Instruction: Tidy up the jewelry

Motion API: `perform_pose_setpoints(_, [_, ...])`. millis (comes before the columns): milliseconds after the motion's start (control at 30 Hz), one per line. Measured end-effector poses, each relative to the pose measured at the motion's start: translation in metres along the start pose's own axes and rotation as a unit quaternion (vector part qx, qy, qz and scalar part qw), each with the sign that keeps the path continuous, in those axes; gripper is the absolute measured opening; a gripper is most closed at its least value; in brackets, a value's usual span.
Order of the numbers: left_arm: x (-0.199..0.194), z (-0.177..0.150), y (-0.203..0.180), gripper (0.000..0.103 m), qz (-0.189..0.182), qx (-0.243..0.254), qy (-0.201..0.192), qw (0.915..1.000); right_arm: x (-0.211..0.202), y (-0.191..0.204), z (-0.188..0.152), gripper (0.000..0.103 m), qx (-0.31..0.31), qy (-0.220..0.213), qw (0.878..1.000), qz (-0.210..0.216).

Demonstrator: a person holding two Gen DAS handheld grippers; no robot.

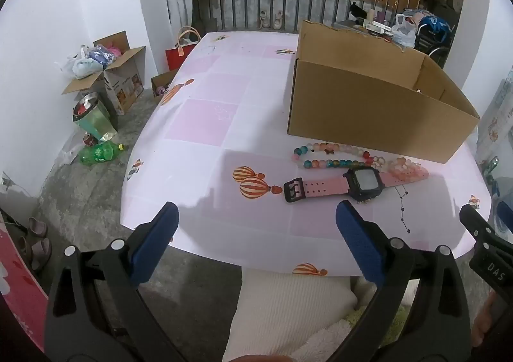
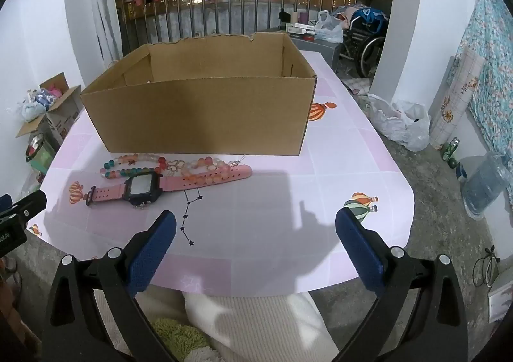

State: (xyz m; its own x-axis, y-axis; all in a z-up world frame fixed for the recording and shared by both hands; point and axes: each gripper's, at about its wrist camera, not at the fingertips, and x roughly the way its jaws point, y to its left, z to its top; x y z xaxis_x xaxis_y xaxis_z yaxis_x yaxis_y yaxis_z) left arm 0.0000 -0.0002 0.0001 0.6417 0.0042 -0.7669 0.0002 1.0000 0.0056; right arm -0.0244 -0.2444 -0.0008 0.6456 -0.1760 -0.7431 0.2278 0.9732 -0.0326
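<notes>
Jewelry lies in a small cluster on the pink patterned table (image 2: 336,169), just in front of the open cardboard box (image 2: 205,115); in the right wrist view it sits left of centre, in the left wrist view right of centre. A pink-strapped watch (image 2: 141,189) with a dark square face lies flat, strap stretched out; a beaded bracelet (image 2: 134,165) in teal, orange and pale pink curls touching it on the box side, and a further pinkish bead strand (image 2: 205,166) rests over the strap's far end, though whether these are one piece or two is hard to tell. The box stands upright with its top open, presumably so the pieces can be dropped in; its floor is mostly hidden. The left gripper (image 1: 256,218) and the right gripper (image 2: 256,224) both hang over the near table edge, tilted down toward the top; each has its blue-padded jaws spread wide with nothing between them, apparently ready for a first pick; the watch lies nearest the left gripper.
</notes>
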Motion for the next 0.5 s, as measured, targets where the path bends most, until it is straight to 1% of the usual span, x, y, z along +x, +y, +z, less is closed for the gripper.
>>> perform_pose_setpoints(500, [0.0001, 0.0, 0.0, 0.095, 0.0, -0.001, 0.0, 1.0, -0.0001, 0.0, 0.0, 0.097, 0.0, 0.0, 1.0, 0.0])
